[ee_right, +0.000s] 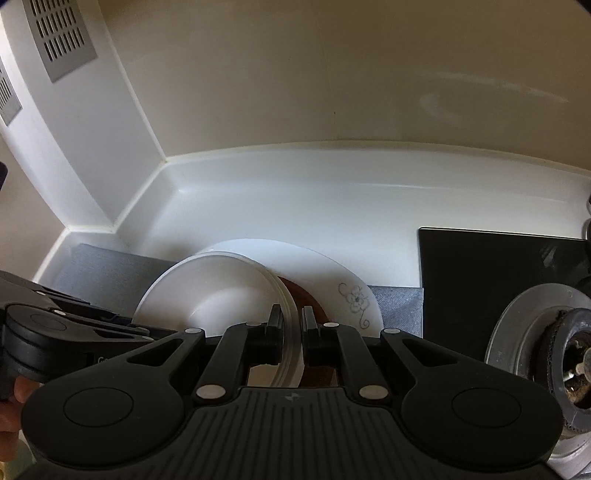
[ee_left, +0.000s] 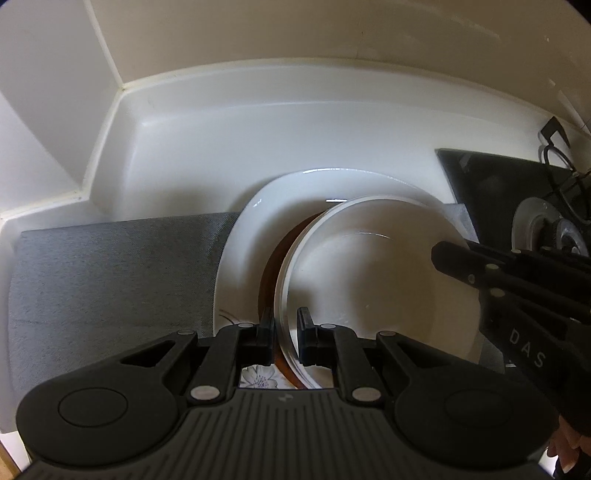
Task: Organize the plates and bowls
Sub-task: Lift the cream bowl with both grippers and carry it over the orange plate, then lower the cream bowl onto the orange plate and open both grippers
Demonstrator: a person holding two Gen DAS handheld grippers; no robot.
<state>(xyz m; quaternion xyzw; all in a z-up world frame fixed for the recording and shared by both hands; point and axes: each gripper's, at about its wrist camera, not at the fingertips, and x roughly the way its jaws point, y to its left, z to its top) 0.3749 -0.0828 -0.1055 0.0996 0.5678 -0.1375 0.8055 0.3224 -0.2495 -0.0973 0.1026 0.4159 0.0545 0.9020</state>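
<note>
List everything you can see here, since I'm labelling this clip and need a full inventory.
white bowls: at least two judging by the rims, white, nested, rim between the jaws of both grippers, over the brown dish
brown dish: one, dark brown, under the bowls, on the flowered plate
flowered plate: one, white with a grey flower, on the grey mat
grey mat: one, grey, on the counter
counter: one, white, against the wall
black hob: one, black, right of the mat
gas burner: one, silver-grey, on the hob
wall vents: two, grey, upper left
left gripper: one, black, closed on the bowl rim
right gripper: one, black, closed on the opposite rim
</note>
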